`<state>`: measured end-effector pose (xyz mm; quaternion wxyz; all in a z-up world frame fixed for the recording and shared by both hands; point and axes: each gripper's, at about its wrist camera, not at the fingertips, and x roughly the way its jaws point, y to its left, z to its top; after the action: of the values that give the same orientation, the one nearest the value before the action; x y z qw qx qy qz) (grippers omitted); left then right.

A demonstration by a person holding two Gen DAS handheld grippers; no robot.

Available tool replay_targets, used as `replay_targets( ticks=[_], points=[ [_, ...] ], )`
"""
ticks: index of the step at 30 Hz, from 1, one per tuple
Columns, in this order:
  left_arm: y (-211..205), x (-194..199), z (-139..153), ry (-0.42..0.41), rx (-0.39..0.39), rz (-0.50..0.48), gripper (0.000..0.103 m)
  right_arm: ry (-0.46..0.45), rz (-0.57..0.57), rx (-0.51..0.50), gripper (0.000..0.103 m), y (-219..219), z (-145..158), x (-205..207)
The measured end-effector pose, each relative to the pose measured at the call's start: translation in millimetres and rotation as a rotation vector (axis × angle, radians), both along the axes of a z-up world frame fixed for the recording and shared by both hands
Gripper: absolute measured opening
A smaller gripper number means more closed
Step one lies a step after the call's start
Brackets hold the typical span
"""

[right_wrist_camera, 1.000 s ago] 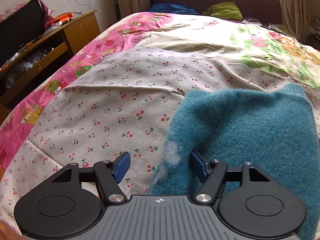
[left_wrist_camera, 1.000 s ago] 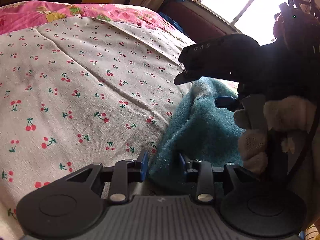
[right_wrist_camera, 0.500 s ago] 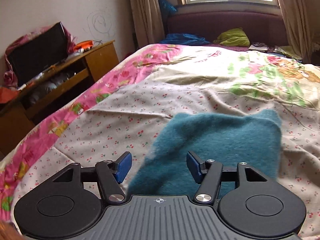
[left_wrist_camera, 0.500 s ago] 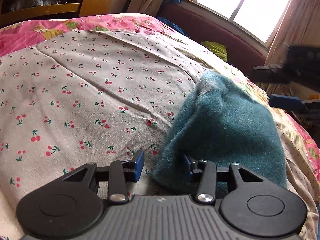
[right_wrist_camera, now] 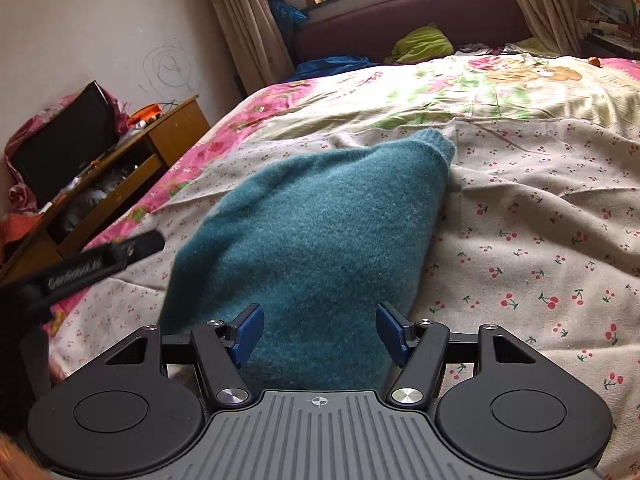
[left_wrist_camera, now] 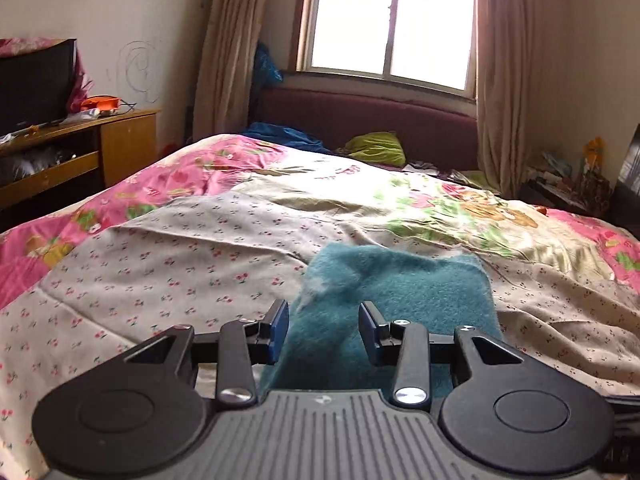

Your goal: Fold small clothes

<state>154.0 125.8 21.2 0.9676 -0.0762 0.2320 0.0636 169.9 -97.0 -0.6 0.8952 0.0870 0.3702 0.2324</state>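
The teal knit garment (right_wrist_camera: 312, 232) lies at lower centre, its far corner raised toward the frame's middle. Right gripper (right_wrist_camera: 320, 334) opening, cloth between the pads untouched. Left gripper (left_wrist_camera: 323, 330) closing around a lifted edge, unpinched. Cherry-print bedspread (right_wrist_camera: 540, 240) lies bare at right.

The small garment (left_wrist_camera: 408, 292) is a fuzzy teal knit, thick and woolly, with a paler worn-looking patch near its left edge in the left wrist view. It lies on the cherry-print bedspread (left_wrist_camera: 168, 264), its near part lifted off the bed and rising toward the cameras while its far end rests on the cloth. In the right wrist view it (right_wrist_camera: 316, 232) forms a raised, rounded hump that narrows to a ribbed corner at the far right, and its far edge in the left wrist view runs nearly straight with two small peaks.
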Motion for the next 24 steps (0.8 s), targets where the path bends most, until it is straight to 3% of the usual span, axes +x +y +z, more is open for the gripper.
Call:
replay_targets(
  ticks=[3, 5, 6, 9, 17, 19, 24],
  points=[
    [5, 43, -21, 0.075, -0.023, -0.013, 0.05, 0.098, -0.006, 0.048, 0.064, -4, -20, 2],
    [9, 62, -38, 0.137, 0.044, 0.016, 0.052, 0.121, -0.004, 0.034, 0.063, -2, -32, 0],
    [14, 67, -47, 0.161, 0.048, 0.002, 0.058, 0.13, 0.002, 0.016, 0.063, 0, -37, 0],
    [31, 66, -55, 0.165, -0.006, -0.004, 0.072, 0.161, 0.025, 0.041, 0.061, -6, -38, 1],
    [30, 41, -35, 0.084, 0.005, -0.036, 0.068, 0.093, -0.023, 0.113, 0.064, -38, -5, 7],
    [32, 39, -33, 0.082, -0.008, -0.033, 0.068, 0.12, -0.029, 0.124, 0.064, -35, -10, 14],
    [34, 54, -51, 0.165, 0.03, -0.031, 0.073, 0.231, -0.043, 0.096, 0.064, -13, -40, 26]
  ],
)
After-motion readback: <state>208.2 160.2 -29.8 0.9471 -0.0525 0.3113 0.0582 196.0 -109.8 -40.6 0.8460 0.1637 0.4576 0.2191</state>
